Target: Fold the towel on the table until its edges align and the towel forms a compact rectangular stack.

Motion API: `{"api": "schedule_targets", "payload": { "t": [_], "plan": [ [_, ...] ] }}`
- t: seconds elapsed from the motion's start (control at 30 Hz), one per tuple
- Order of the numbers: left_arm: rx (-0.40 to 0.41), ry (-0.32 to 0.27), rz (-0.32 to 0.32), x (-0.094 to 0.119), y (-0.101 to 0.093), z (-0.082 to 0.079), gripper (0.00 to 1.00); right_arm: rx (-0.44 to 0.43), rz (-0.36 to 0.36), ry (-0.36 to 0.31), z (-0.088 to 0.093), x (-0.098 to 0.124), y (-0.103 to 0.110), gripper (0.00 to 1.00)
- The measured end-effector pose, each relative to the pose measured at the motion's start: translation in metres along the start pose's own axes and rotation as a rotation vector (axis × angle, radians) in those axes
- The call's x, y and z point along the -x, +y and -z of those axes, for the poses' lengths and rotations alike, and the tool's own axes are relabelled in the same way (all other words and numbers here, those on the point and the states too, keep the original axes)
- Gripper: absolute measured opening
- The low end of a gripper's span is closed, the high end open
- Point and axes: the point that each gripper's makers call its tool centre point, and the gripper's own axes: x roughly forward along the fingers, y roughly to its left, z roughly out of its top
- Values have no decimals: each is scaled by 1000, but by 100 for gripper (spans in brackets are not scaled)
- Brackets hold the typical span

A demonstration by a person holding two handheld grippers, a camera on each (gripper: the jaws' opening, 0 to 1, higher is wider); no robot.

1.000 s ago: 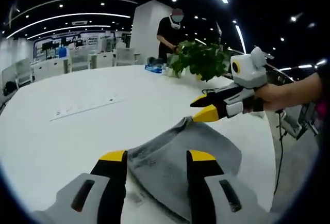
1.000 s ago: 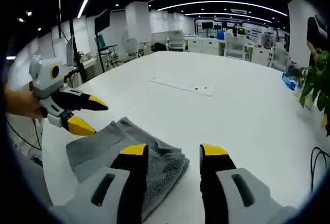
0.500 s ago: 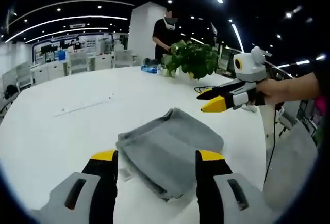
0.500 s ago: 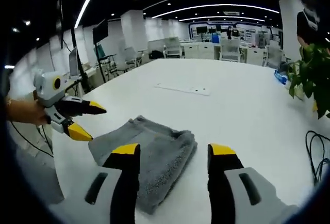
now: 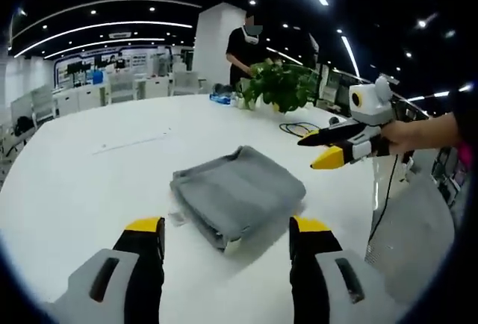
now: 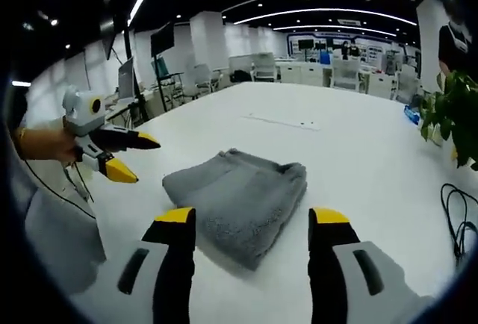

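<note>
A grey towel lies folded into a thick, roughly rectangular stack on the white table. My left gripper is open, a little short of the towel's near edge and holding nothing. In the left gripper view, the right gripper hovers open in a hand, to the right of the towel and apart from it. The right gripper view shows the towel ahead of my open right gripper. The left gripper hangs open at its left, clear of the cloth.
A potted plant and a standing person are at the table's far side. A black cable lies near the plant. A thin white strip lies on the table beyond the towel.
Both grippers have drawn back and up from the towel, which now lies free in front of the jaws. Both stay open.
</note>
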Motion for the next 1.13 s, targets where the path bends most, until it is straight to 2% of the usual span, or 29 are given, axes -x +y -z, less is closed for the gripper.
{"api": "schedule_targets", "payload": {
  "t": [0.3,0.5,0.77,1.13],
  "plan": [
    [0,21,2,26,-14,21,71,15,-7,26,23,19,27,64],
    [10,33,-2,39,-25,33,71,20,-23,21,26,28,41,66],
    [8,23,-7,47,-27,32,71,-7,-17,29,33,34,48,65],
    [0,32,-16,51,-28,36,71,2,-10,24,39,42,57,63]
  ]
}}
